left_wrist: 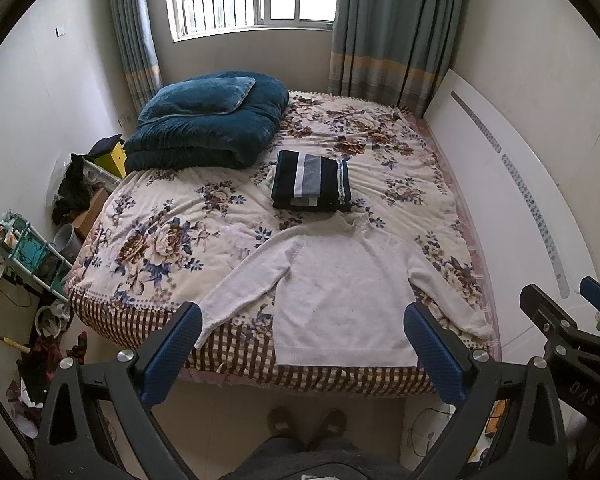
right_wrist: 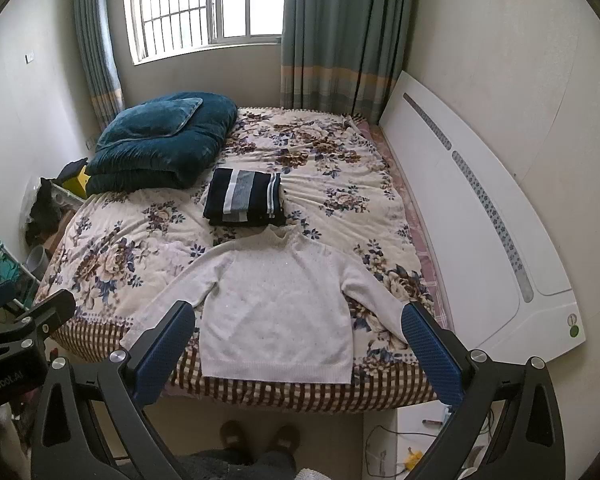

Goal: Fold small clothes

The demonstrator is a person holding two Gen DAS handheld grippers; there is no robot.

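Note:
A small white sweater (left_wrist: 340, 292) lies flat on the floral bedspread (left_wrist: 172, 216), sleeves spread, hem at the bed's near edge; it also shows in the right wrist view (right_wrist: 276, 316). A folded dark striped garment (left_wrist: 310, 180) sits just beyond its collar, also in the right wrist view (right_wrist: 244, 198). My left gripper (left_wrist: 302, 320) is open, held above the near edge, empty. My right gripper (right_wrist: 298, 320) is open and empty, likewise above the hem. The right gripper also shows at the right edge of the left wrist view (left_wrist: 580, 308).
A folded teal quilt with a pillow (left_wrist: 208, 124) lies at the bed's far left. A white headboard (left_wrist: 512, 208) runs along the right. Clutter and a shelf (left_wrist: 28, 256) stand on the floor at left. My feet (left_wrist: 306, 420) are at the bed's foot.

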